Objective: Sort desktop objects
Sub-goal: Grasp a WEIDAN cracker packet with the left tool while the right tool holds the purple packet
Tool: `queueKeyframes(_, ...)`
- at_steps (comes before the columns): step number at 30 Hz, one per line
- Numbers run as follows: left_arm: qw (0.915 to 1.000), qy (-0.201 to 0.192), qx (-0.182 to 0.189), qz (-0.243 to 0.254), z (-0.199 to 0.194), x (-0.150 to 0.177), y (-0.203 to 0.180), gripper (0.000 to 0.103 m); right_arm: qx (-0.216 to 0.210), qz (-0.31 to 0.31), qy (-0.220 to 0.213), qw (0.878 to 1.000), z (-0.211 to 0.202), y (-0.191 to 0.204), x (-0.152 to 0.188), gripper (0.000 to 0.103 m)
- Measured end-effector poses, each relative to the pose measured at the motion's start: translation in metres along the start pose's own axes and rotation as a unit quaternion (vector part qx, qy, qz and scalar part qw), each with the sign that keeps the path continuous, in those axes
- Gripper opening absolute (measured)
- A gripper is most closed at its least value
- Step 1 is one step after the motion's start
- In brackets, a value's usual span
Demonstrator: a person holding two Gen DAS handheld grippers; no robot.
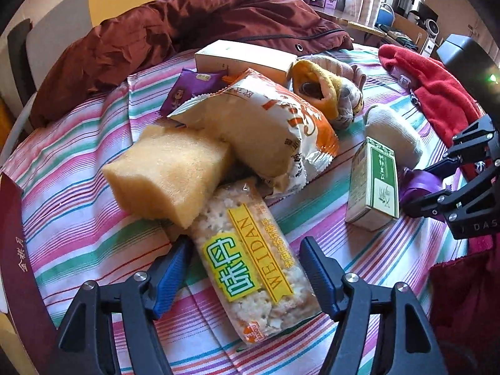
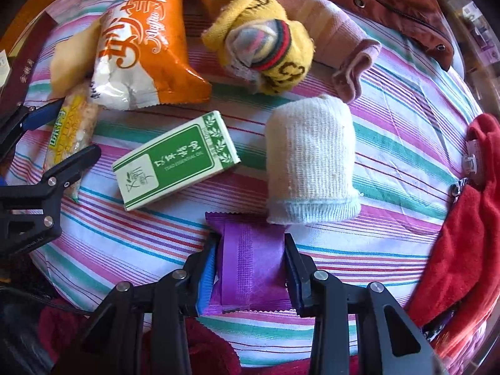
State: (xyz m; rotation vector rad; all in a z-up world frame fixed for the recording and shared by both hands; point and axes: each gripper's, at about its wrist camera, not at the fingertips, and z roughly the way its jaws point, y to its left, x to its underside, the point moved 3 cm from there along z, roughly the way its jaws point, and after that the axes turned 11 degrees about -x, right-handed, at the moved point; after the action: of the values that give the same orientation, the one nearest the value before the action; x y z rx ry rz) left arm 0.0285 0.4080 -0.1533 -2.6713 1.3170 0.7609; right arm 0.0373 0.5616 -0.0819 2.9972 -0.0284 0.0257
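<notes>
Two grippers work: my right gripper (image 2: 250, 268) clamps the purple foil sachet (image 2: 250, 262). My left gripper (image 1: 247, 268) gapes astride the clear cracker packet (image 1: 253, 268). Closing comes next, I judge.

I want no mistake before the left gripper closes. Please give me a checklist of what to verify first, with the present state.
1. left gripper jaws open: ok.
2. cracker packet lies between its fingers: ok.
3. Packet free of load: not ok, the sponge rests on its far end.
4. right gripper shut on the purple packet: ok.
5. Grippers apart from each other: ok.
6. Pads touching the packet: cannot tell.
</notes>
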Motion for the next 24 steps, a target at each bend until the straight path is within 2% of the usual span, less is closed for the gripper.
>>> queueKeyframes(5, 0.9998, -0.018, -0.007, 0.003, -0.005, 0.004, 0.005, 0.054, 0.003, -0.013, -0.004, 1.000, -0.006, 0.008, 0.007, 0.039)
queueKeyframes(7, 0.9998, -0.021, -0.005, 0.000, -0.007, 0.006, 0.008, 0.051, 0.004, -0.020, -0.005, 1.000, -0.008, 0.012, 0.010, 0.039)
queueKeyframes(13, 0.9993, -0.035, -0.007, 0.008, -0.014, 0.017, 0.009, 0.051, 0.008, -0.022, -0.017, 1.000, -0.018, 0.019, 0.020, 0.039)
queueKeyframes(19, 0.9989, -0.045, -0.015, 0.001, -0.023, 0.031, 0.018, 0.050, 0.011, -0.021, -0.036, 0.999, -0.032, 0.024, 0.032, 0.039)
queueKeyframes(24, 0.9985, -0.052, -0.007, -0.016, -0.029, 0.040, 0.025, 0.050, 0.015, -0.019, -0.055, 0.998, -0.047, 0.031, 0.050, 0.039)
